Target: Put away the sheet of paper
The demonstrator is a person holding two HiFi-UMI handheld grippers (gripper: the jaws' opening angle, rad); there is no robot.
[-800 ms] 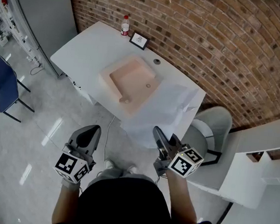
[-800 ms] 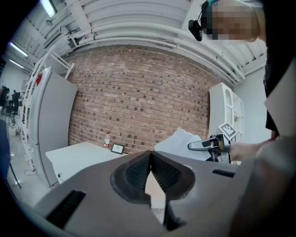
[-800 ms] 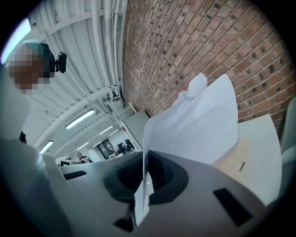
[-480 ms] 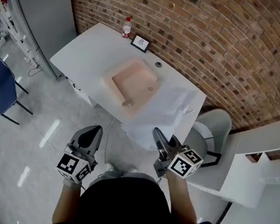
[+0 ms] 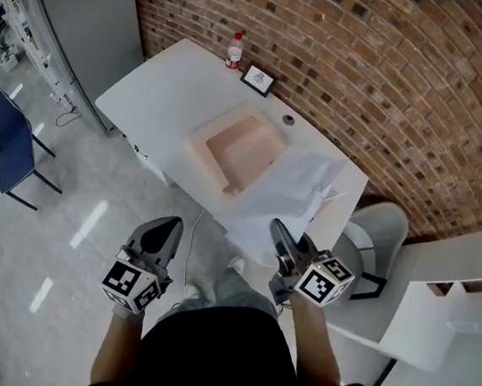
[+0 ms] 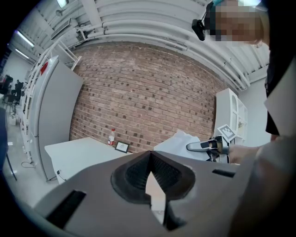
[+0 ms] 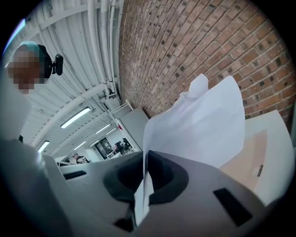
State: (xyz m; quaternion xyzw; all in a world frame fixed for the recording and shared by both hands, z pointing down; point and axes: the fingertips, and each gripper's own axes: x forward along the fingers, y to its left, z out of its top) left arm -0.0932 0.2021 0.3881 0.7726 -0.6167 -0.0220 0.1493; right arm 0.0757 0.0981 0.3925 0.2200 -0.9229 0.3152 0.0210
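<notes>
My right claw [image 5: 278, 230] pinches the near edge of the large white sheet of paper [image 5: 288, 192]. The sheet stretches up onto the white bench [image 5: 157, 95], beside a pale pink tray [image 5: 241, 145]. My left claw [image 5: 168, 225] is pressed together and empty above the glossy grey floor [image 5: 69, 214]. A red brick wall [image 5: 364, 64] runs behind the bench.

Sheet of paper [image 5: 285, 196]: thin white paper, matt, creased & crumpled at far edge. Worktop [image 5: 157, 95]: white, smooth, matt. Tray [image 5: 239, 145]: pale pink-beige, matt, looks like plastic. Wall [image 5: 380, 66]: rough red brick w/ pale mortar. Floor [image 5: 69, 214]: grey, glossy, w/ light reflections. Left gripper [image 5: 167, 225] & right gripper [image 5: 278, 228]: matt grey plastic shells; pads [image 6: 135, 173] inside jaws black, ribbed, rubber-like. Chair [image 5: 4, 144]: blue seat, thin dark metal legs.
</notes>
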